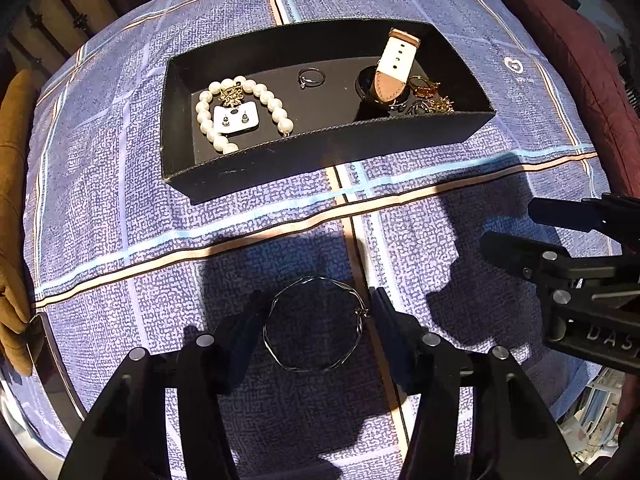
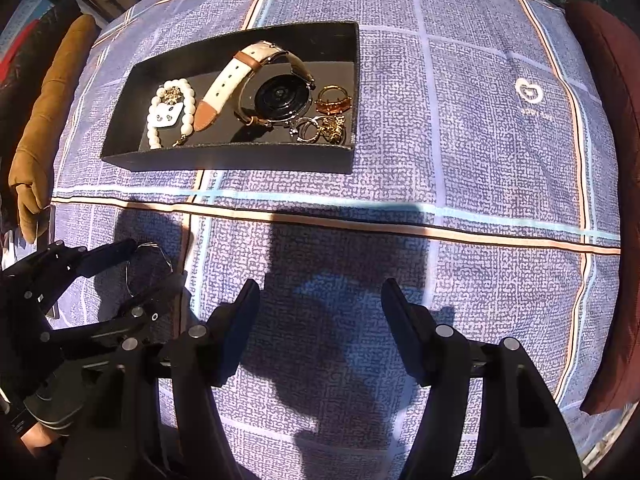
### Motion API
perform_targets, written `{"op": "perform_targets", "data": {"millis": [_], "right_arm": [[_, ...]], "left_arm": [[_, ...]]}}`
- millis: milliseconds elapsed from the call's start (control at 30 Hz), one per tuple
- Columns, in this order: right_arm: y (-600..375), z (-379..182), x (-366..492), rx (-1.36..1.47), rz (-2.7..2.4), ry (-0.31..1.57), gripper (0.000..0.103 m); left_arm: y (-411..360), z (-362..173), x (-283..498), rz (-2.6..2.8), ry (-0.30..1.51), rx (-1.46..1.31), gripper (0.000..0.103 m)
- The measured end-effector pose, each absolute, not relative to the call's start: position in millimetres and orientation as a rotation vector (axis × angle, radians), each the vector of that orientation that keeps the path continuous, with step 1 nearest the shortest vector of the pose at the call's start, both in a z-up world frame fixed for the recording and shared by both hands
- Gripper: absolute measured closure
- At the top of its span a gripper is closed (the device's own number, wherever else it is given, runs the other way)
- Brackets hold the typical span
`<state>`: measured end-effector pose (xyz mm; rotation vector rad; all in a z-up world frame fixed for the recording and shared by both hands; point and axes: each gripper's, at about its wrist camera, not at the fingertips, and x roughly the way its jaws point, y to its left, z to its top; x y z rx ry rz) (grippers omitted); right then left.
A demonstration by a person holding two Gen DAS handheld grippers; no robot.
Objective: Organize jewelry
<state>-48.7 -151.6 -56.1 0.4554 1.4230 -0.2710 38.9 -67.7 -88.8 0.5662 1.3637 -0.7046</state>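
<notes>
Between wide left fingers [image 1: 384, 312], bangle [image 1: 316, 322].

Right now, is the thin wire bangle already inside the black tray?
No, the thin wire bangle lies on the blue cloth outside the black tray.

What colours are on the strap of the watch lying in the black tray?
The watch strap is white with tan-brown tip and loop; the right wrist view shows it best.
</notes>
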Motion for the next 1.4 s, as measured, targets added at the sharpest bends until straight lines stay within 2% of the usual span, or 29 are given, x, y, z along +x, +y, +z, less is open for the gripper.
{"op": "perform_targets", "data": {"millis": [367,500,1100,1133,1167,1200,1267,1300,1400], "right_arm": [[-137.3,-57.6,-32.1,0.444,-0.252,1.426,0.040],[-134.1,-56.3,-24.6,0.435,-0.245,1.422,0.035],[-111.9,-73.9,4.2,0.380,-0.210,1.467,0.032],[-109.6,-75.3,6.2,0.375,-0.206,1.472,0.035],[-107.4,-76.8,7.9,0.374,-0.202,1.477,0.043],[-105.3,-78.3,8.9,0.369,-0.201,1.483,0.057],[-101.9,-80.9,9.8,0.360,-0.199,1.492,0.063],[-100.7,-80.6,9.5,0.353,-0.202,1.488,0.070],[-99.6,-80.6,9.3,0.360,-0.213,1.482,0.074]], "left_arm": [[-59.6,-81.6,36.0,-0.717,1.345,0.557,0.050],[-46.7,-75.0,38.7,-0.711,1.338,0.529,0.050],[-20.0,-64.7,45.4,-0.677,1.344,0.498,0.050],[-18.0,-64.4,45.3,-0.676,1.346,0.498,0.050],[-16.9,-64.5,45.2,-0.674,1.348,0.496,0.050],[-15.5,-64.6,45.1,-0.672,1.351,0.492,0.050],[-13.1,-64.7,44.5,-0.670,1.352,0.491,0.050],[-11.7,-64.9,44.2,-0.669,1.353,0.491,0.050],[-8.2,-65.9,41.1,-0.670,1.354,0.496,0.050]]}}
